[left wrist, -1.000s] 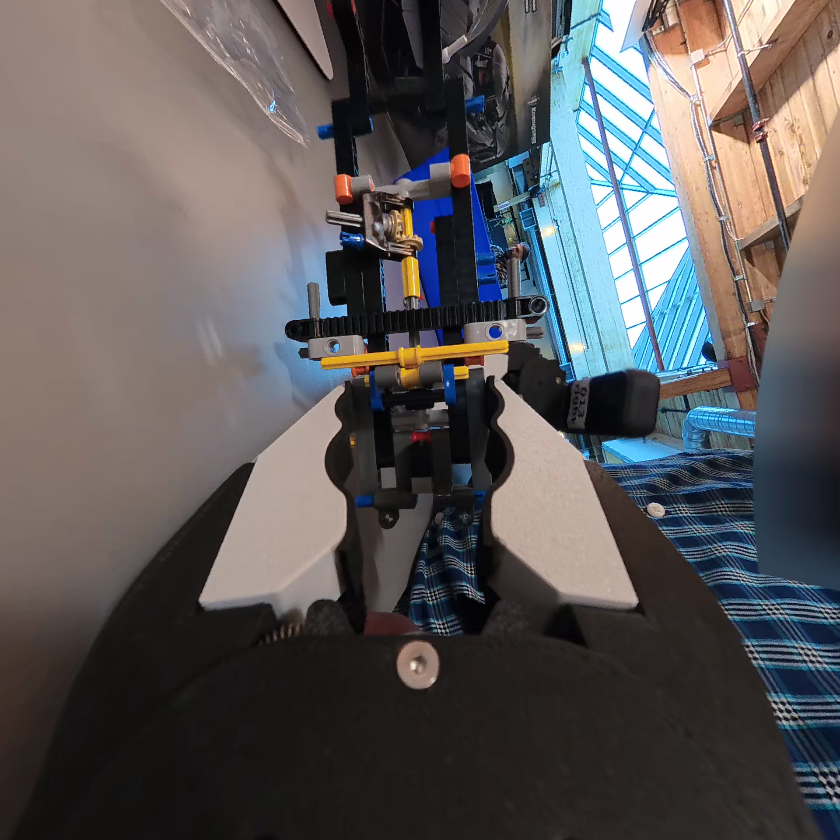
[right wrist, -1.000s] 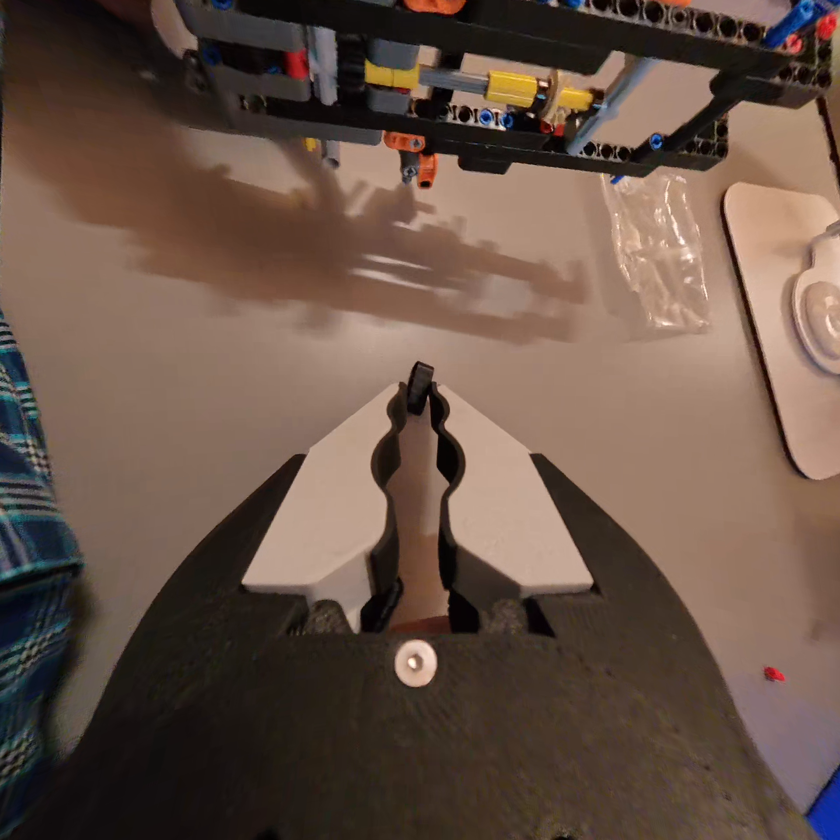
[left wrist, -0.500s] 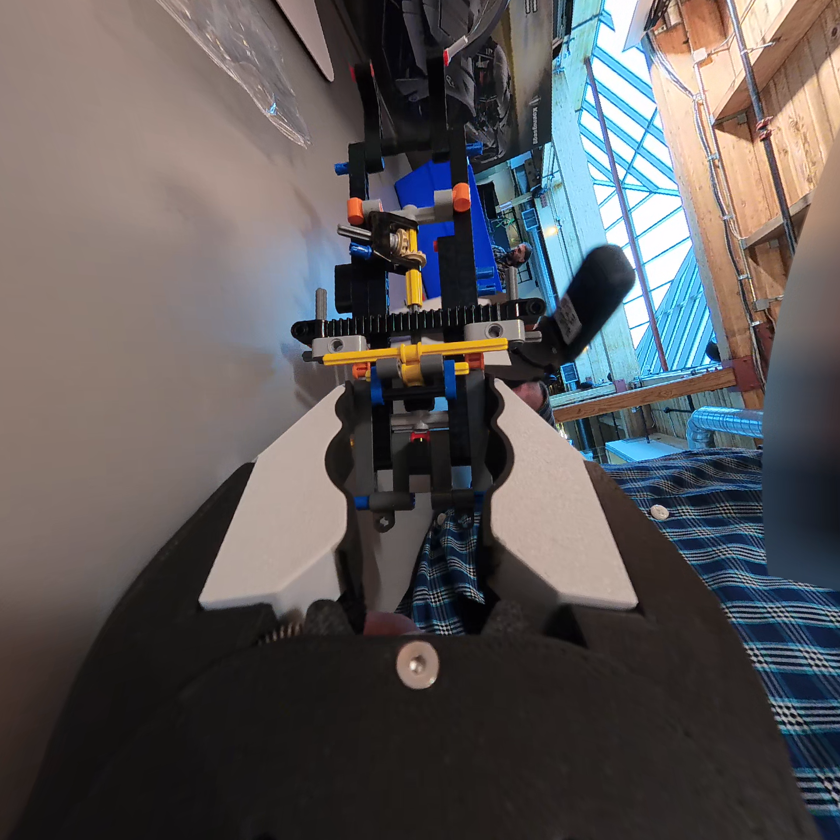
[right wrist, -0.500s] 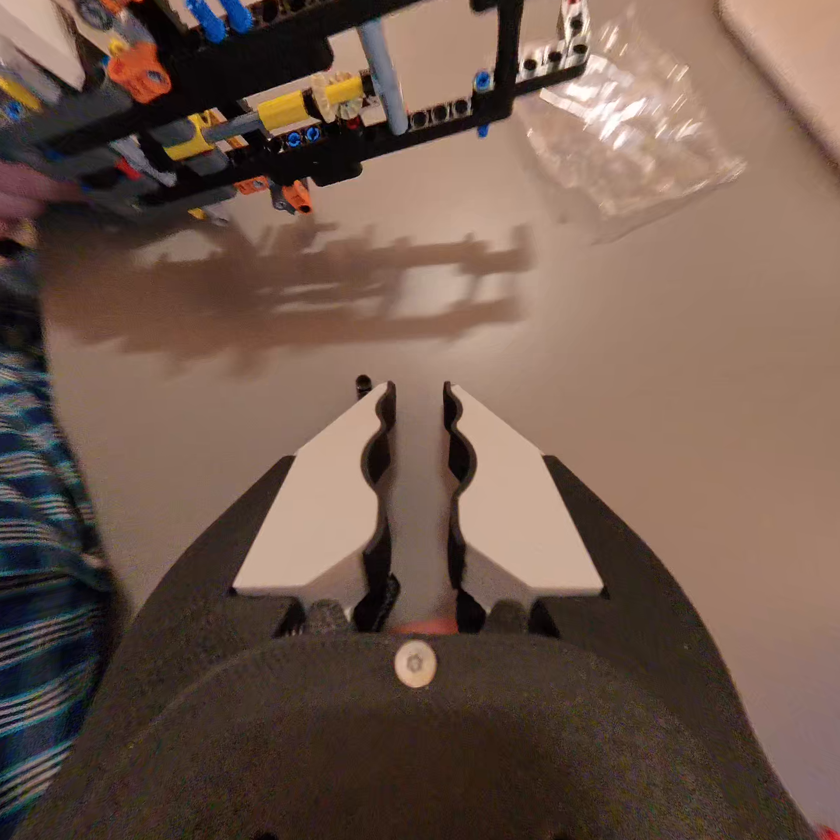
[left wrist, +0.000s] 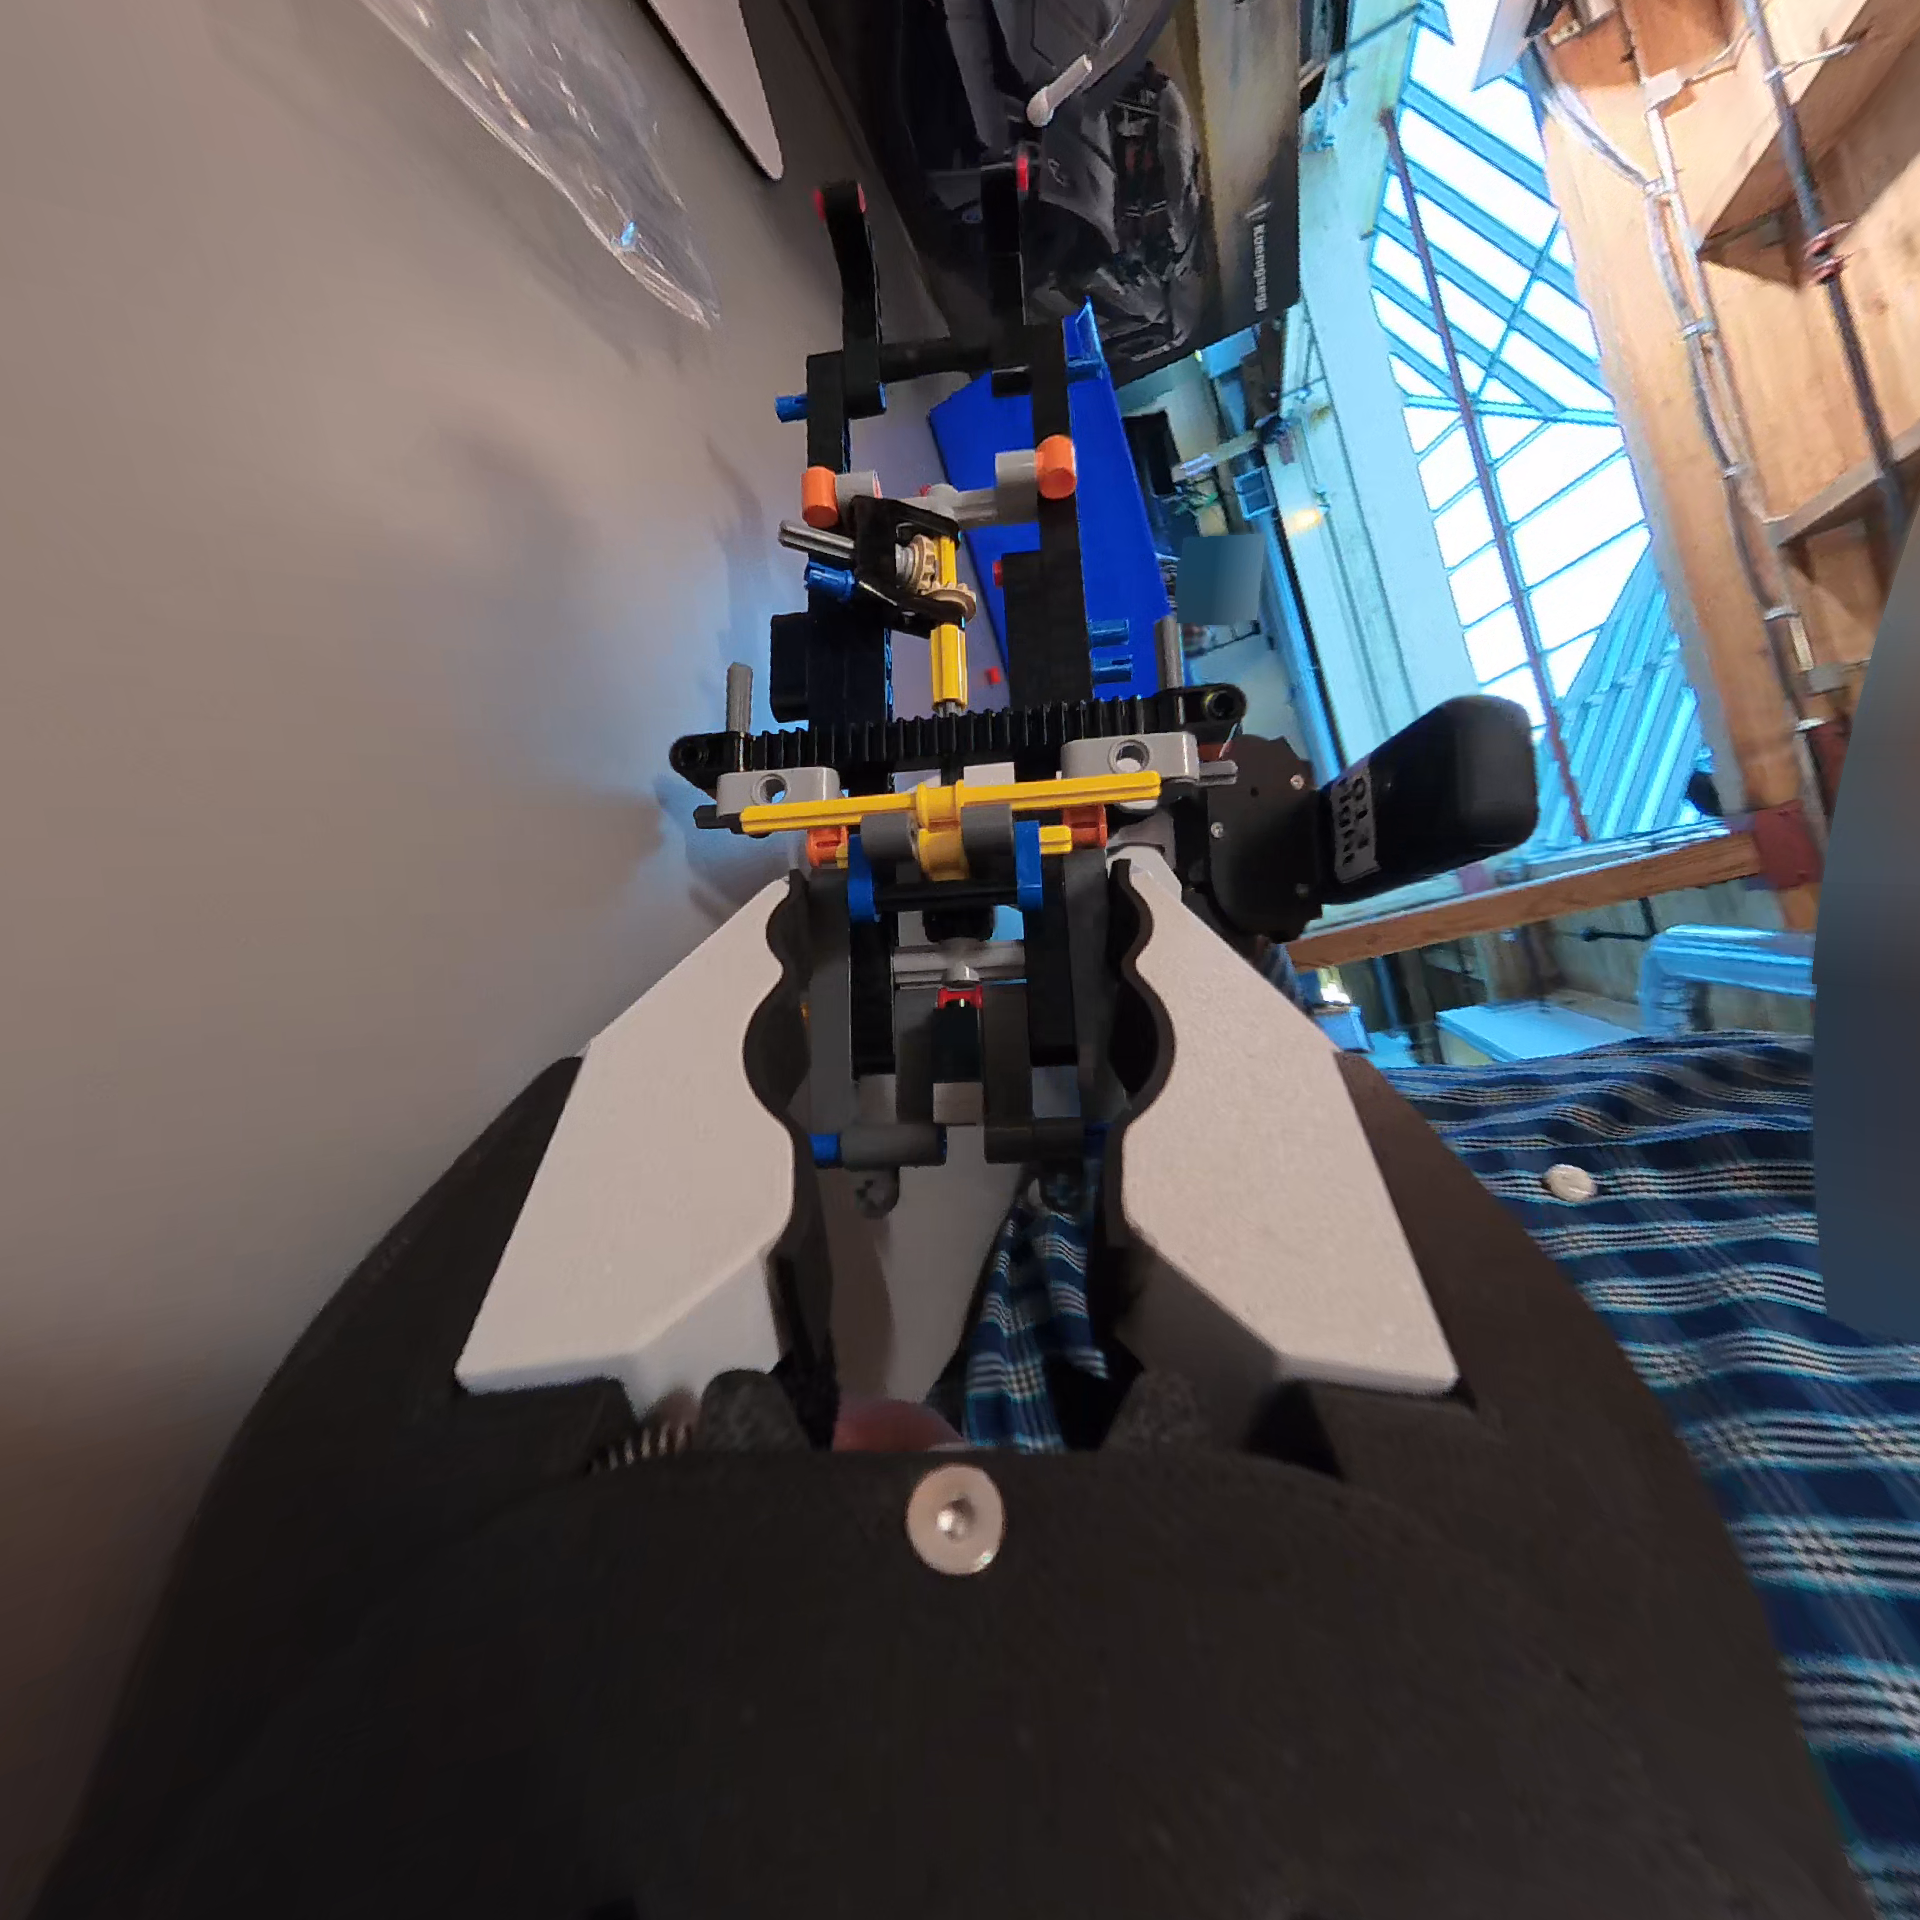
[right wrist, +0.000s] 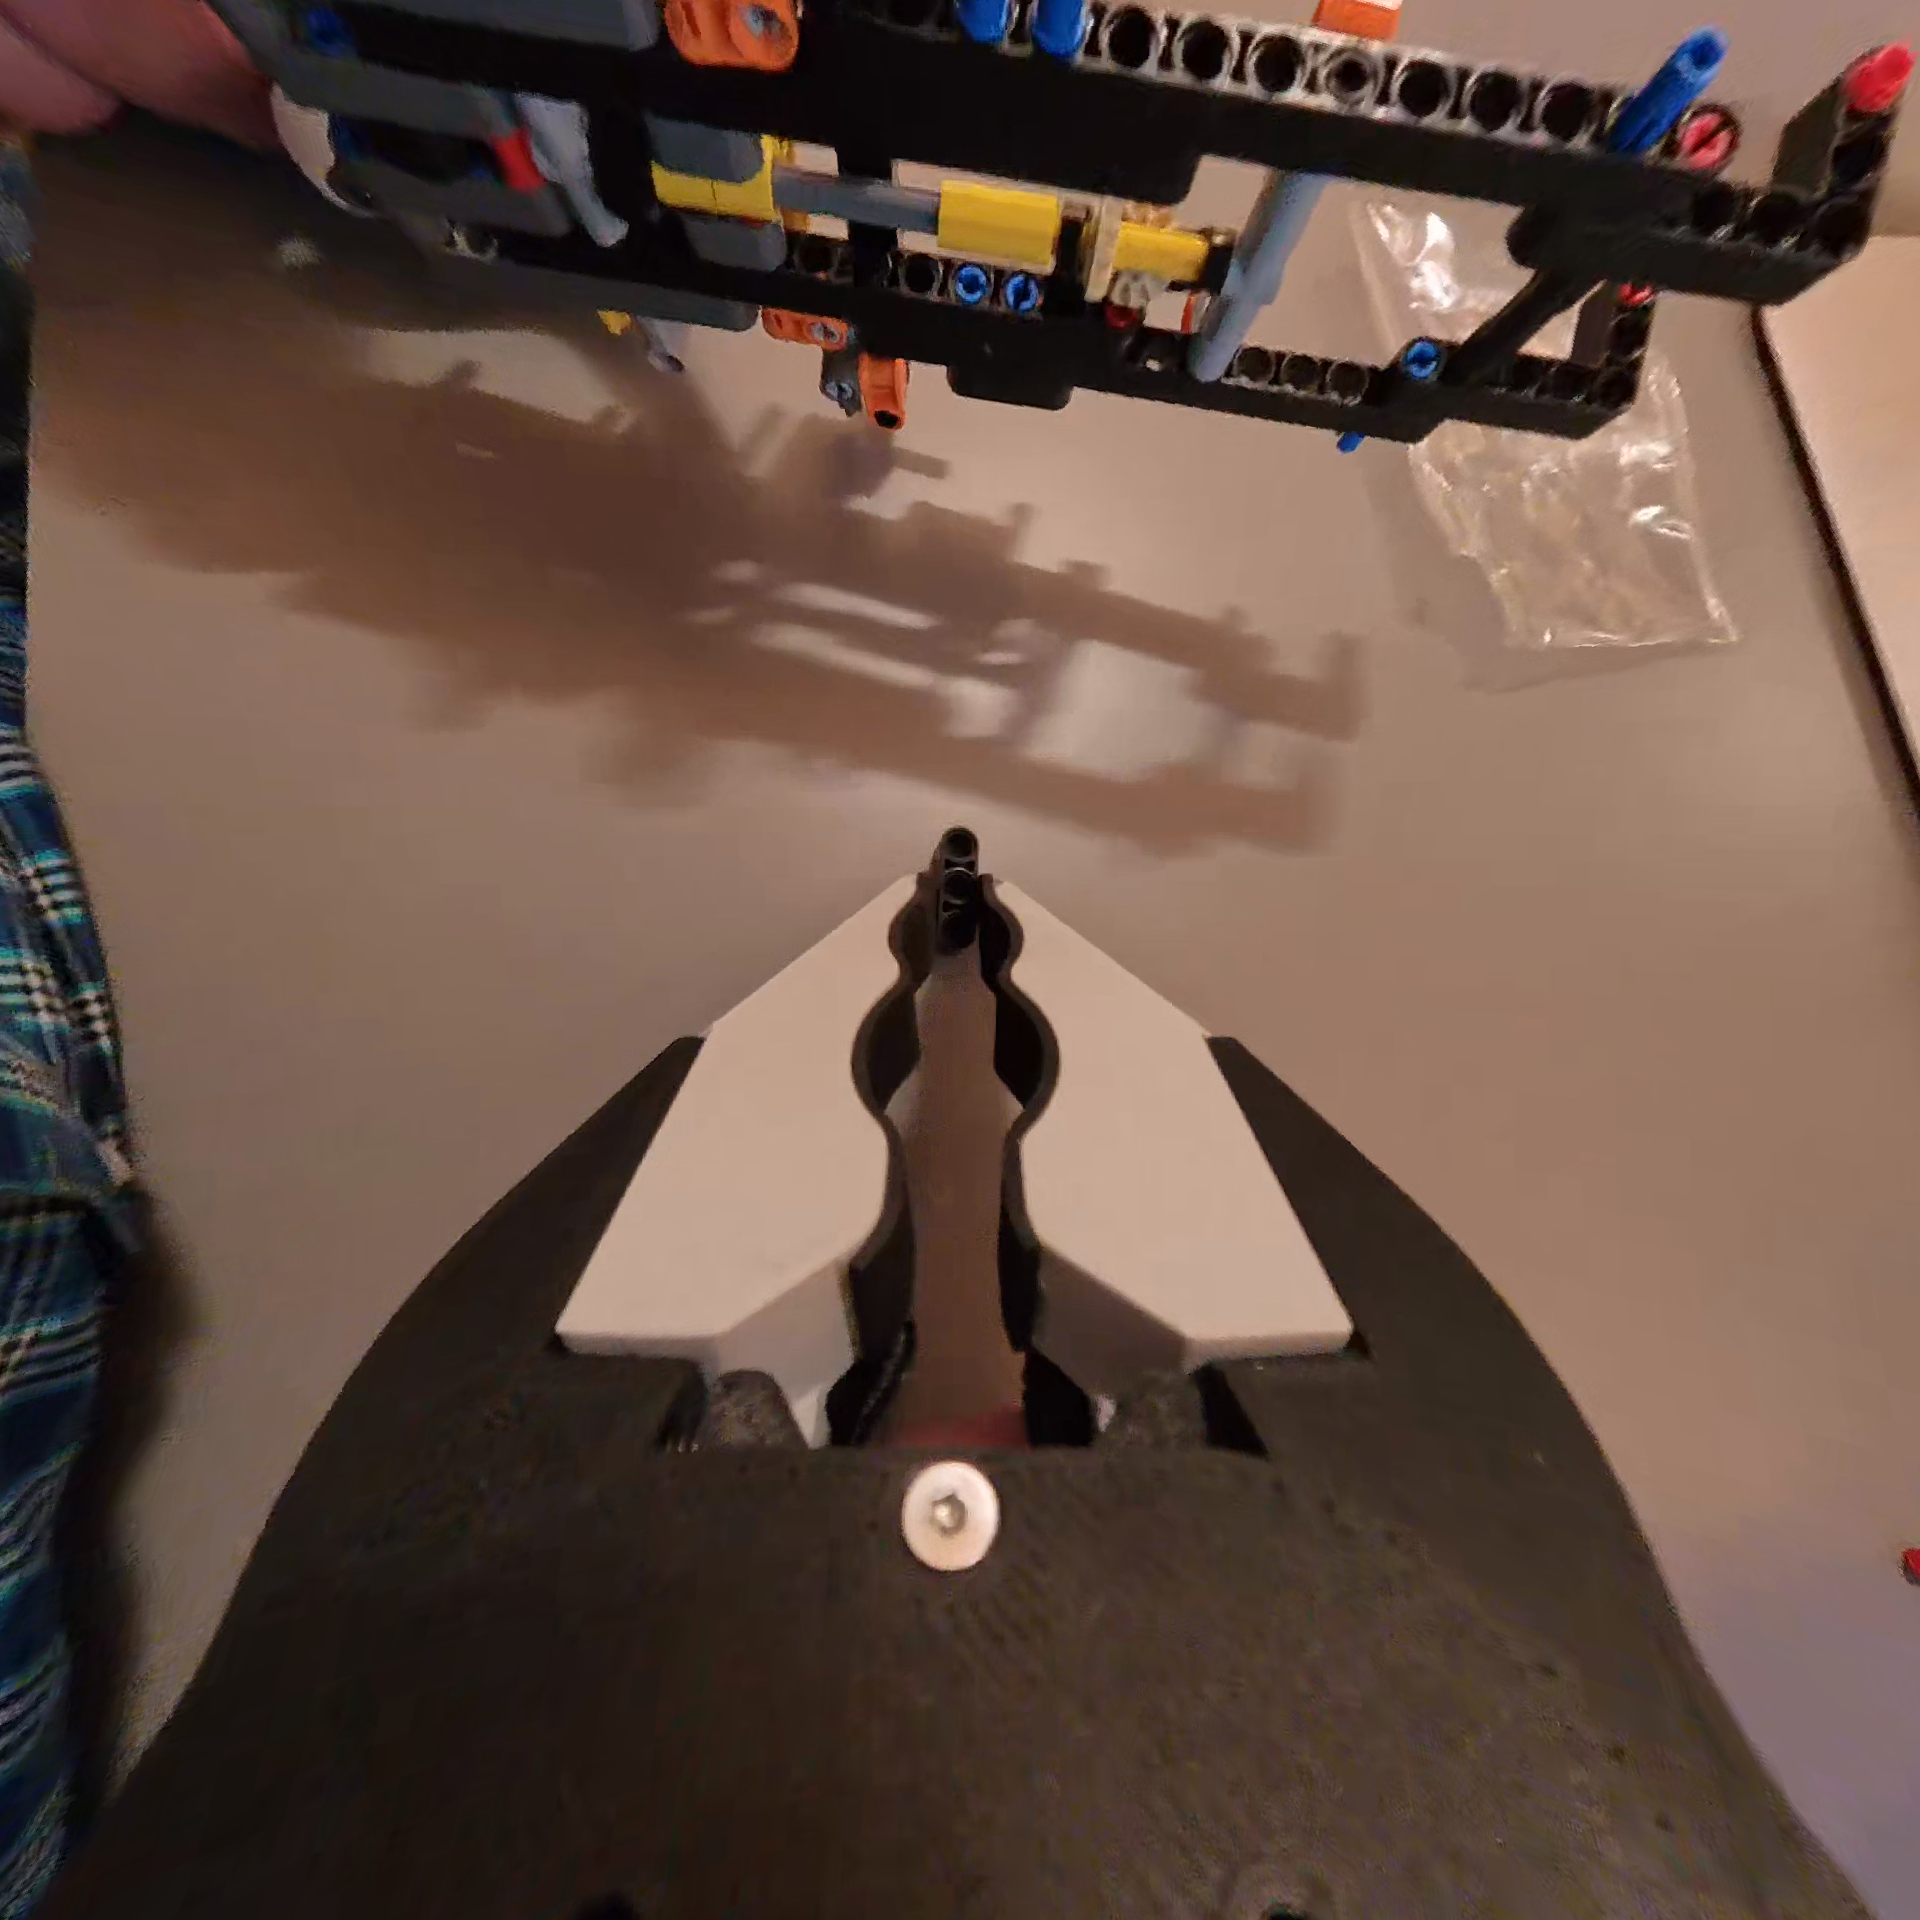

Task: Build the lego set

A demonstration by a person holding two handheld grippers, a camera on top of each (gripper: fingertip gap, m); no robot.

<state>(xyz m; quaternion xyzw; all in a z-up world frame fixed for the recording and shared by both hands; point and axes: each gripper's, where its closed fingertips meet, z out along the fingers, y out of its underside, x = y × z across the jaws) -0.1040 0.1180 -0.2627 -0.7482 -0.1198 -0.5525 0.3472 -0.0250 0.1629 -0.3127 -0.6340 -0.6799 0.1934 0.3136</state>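
My left gripper [left wrist: 954, 904] is shut on the near end of a long black lego frame [left wrist: 940, 665] with yellow axles, orange bushes and a black toothed rack. It holds the frame in the air above the table. The frame also shows across the top of the right wrist view [right wrist: 1039, 197], casting a shadow on the table. My right gripper [right wrist: 956, 894] is shut on a small black lego beam [right wrist: 957, 883] with round holes, below and apart from the frame. The right gripper's black body [left wrist: 1382, 821] shows beside the frame in the left wrist view.
A clear plastic bag [right wrist: 1558, 509] lies on the beige table [right wrist: 520, 935] at the right. A pale board [right wrist: 1860, 468] sits at the right edge. A small red piece [right wrist: 1910, 1564] lies far right. A blue bin [left wrist: 1039, 457] stands behind the frame. A plaid sleeve [right wrist: 42, 1039] is at left. From my right tips it is roughly 25 centimeters to the small red piece [right wrist: 1910, 1564]; from my left, 35 centimeters.
My right gripper opened briefly half a second ago with the black beam at its left fingertip, and is now shut on the beam again. The frame swung and is level again, nearer.
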